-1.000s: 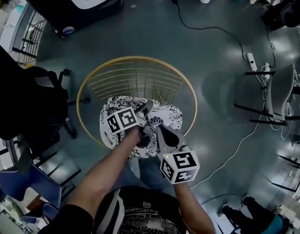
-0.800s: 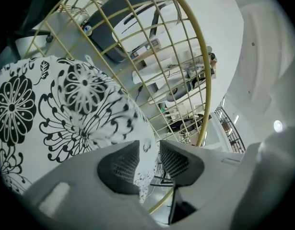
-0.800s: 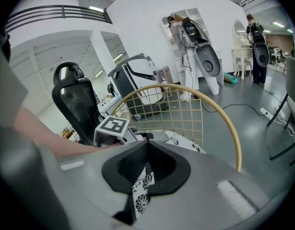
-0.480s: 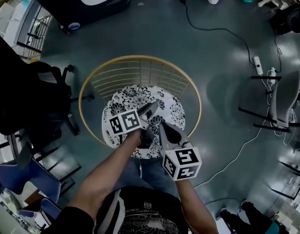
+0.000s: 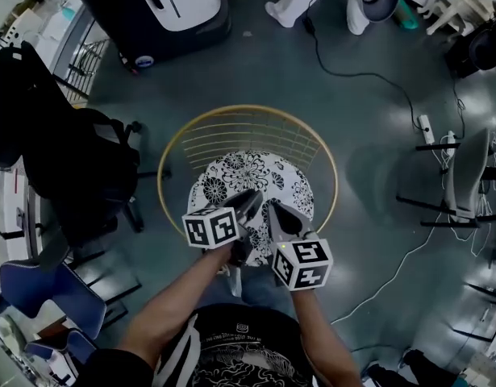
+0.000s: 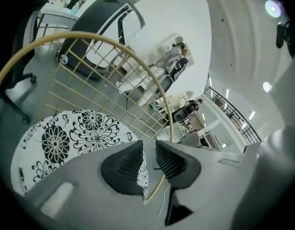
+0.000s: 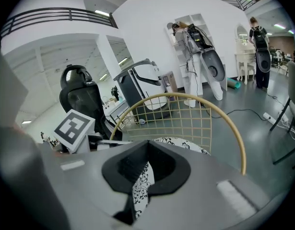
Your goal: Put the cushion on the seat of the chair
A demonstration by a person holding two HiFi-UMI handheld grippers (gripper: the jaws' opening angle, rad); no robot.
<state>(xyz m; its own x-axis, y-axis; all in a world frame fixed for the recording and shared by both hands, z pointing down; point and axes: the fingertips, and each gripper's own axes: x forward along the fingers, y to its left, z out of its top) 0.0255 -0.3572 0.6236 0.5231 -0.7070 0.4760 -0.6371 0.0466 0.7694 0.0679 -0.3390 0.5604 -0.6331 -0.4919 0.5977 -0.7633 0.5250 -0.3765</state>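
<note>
Change: cushion [image 5: 252, 180], bunched a second ago, now lies spread round and flat.
Cushion: black-and-white floral, on the seat of the chair [image 5: 248, 110] at the centre of the head view, inside the gold wire rim.
Left gripper [image 5: 249, 202]: over the cushion's lower edge; its jaws have just been closing but a gap remains between the pads, nothing pinched, cushion edge showing beyond them.
Right gripper [image 5: 276, 212]: just right of the left one; tips closed together, cushion's near edge between the pads.
Surroundings: black office chair [image 5: 78, 168], left of frame.
</note>
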